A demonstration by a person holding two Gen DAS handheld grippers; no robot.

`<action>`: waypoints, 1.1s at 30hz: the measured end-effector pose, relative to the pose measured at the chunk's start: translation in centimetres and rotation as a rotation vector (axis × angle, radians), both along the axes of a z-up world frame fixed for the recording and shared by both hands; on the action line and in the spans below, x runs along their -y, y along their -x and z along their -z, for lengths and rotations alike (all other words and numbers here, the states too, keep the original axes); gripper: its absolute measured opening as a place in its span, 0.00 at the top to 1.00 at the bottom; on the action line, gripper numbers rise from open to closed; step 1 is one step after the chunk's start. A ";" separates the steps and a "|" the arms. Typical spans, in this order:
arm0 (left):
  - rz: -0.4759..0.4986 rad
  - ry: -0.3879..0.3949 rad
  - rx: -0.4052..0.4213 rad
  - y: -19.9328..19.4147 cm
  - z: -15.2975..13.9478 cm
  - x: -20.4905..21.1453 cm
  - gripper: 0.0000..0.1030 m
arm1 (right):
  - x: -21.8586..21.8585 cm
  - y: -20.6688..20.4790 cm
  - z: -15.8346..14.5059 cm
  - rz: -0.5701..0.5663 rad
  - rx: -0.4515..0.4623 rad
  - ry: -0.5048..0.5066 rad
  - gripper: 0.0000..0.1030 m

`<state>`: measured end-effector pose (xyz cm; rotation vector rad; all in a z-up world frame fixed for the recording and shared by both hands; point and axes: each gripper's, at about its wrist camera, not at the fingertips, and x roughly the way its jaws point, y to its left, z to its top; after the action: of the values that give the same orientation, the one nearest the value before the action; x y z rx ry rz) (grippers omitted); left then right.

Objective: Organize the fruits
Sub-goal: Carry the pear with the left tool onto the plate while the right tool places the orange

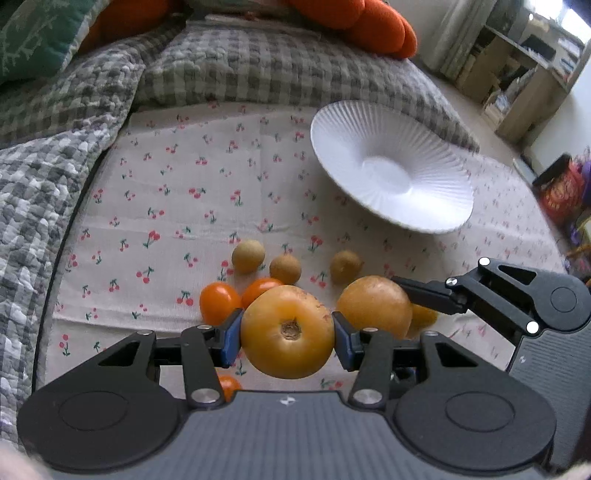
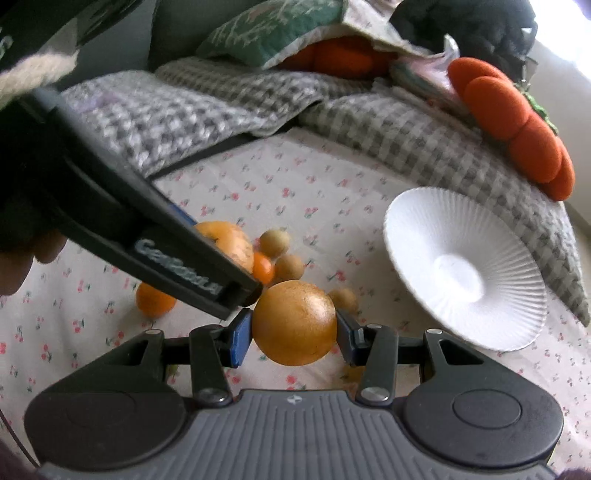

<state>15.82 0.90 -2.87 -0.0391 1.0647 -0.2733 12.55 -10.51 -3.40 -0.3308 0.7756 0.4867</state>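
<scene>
My left gripper (image 1: 287, 332) is shut on a big yellow-orange fruit (image 1: 287, 331), its stem scar facing the camera. My right gripper (image 2: 294, 329) is shut on a second big orange fruit (image 2: 294, 322), which also shows in the left wrist view (image 1: 373, 305). Both fruits sit low over the cherry-print cloth (image 1: 177, 184). Three small tan longans (image 1: 248, 256) and small orange tomatoes (image 1: 218, 302) lie just beyond. A white ribbed plate (image 1: 391, 181) stands empty to the far right; it also shows in the right wrist view (image 2: 465, 269).
A grey checked blanket (image 1: 240, 66) and an orange pumpkin cushion (image 2: 513, 122) border the cloth at the back. A green pillow (image 2: 273, 26) lies behind. The left gripper's body (image 2: 140, 236) crosses the right wrist view. A shelf (image 1: 524, 70) and a red tin (image 1: 557, 188) are far right.
</scene>
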 end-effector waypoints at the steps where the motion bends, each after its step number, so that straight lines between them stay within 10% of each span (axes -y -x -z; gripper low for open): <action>1: -0.007 0.010 0.007 -0.1 -0.3 -0.1 0.60 | 0.4 -0.3 -0.4 0.014 0.006 -0.010 0.58; 18: -0.077 0.094 0.094 -5.7 -2.5 1.5 0.60 | 5.9 -4.7 -3.4 0.220 0.041 -0.134 0.58; 33: -0.037 0.173 0.091 -11.7 -0.2 7.3 0.60 | 11.1 -10.1 0.1 0.272 0.023 -0.112 0.58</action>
<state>27.57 -6.37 -2.65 -0.2003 0.9473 -0.3303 22.64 -21.59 -3.50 -0.1234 0.7547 0.2684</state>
